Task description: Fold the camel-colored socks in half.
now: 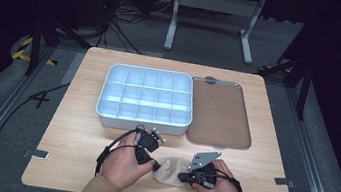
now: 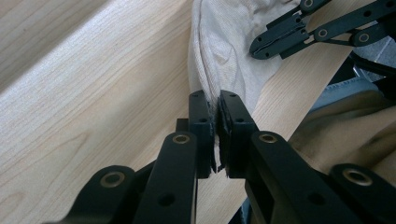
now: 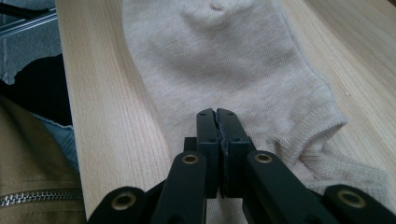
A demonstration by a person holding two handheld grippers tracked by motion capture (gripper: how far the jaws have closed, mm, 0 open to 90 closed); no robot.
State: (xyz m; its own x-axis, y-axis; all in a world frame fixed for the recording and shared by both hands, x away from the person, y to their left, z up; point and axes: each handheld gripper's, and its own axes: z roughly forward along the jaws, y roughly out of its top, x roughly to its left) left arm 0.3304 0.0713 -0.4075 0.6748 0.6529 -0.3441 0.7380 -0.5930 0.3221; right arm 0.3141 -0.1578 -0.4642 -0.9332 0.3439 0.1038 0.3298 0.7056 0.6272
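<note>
We see a beige sock [image 1: 168, 170] lying on the wooden table [image 1: 78, 128] near its front edge, between the two hands. The left gripper [image 1: 154, 165] comes at the sock from the left; in the left gripper view its jaws are nearly closed, with an edge of the sock [image 2: 224, 56] pinched in the thin gap between them. The right gripper [image 1: 181, 177] meets the sock from the right. In the right gripper view its jaws are pressed together over the sock [image 3: 224, 60], but we cannot tell whether any fabric is caught between them or they merely lie on top; the sock's cuff opening sits just to the right of the jaws. The right gripper's closed tips [image 2: 261, 46] also appear in the left gripper view, touching the far part of the sock. Behind the hands, well apart from the sock, stands a white tray [image 1: 105, 112] divided into many compartments. Just beside it on the right lies a brown lid [image 1: 219, 113], flat on the table. Beyond the table we note a grey floor, cables [image 1: 123, 23] and a white frame [image 1: 216, 4].
</note>
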